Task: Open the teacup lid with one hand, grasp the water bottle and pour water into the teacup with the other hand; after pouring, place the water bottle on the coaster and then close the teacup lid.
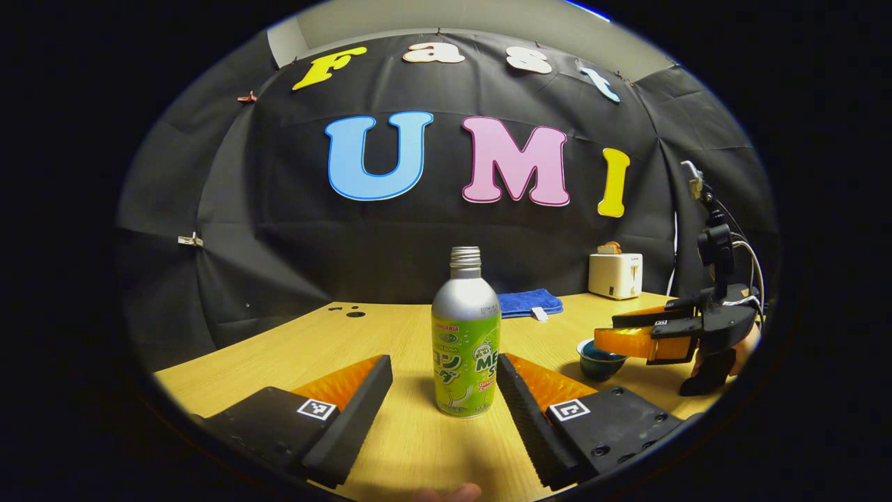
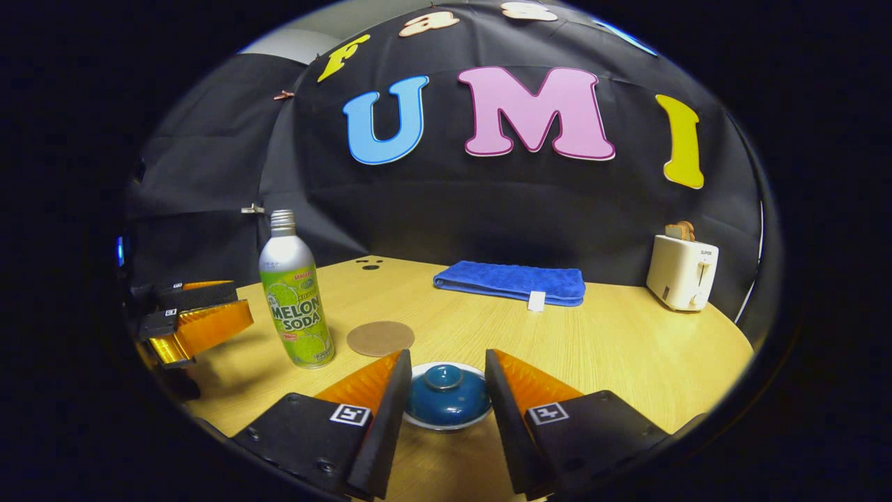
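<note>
While both tongs are gaping | left tongs (image 1: 444,387) flanking upright water bottle (image 1: 465,341), not touching | right tongs (image 2: 442,380) straddling lidded teacup (image 2: 446,395) | coaster (image 2: 380,337) lying just beside bottle | wooden worktop (image 2: 627,355) carrying blue towel (image 2: 512,282), toaster (image 2: 681,272) near black cloth wall

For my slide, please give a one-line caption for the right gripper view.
Open right claw flanks the lidded teacup; bottle and coaster wait on the table.
</note>
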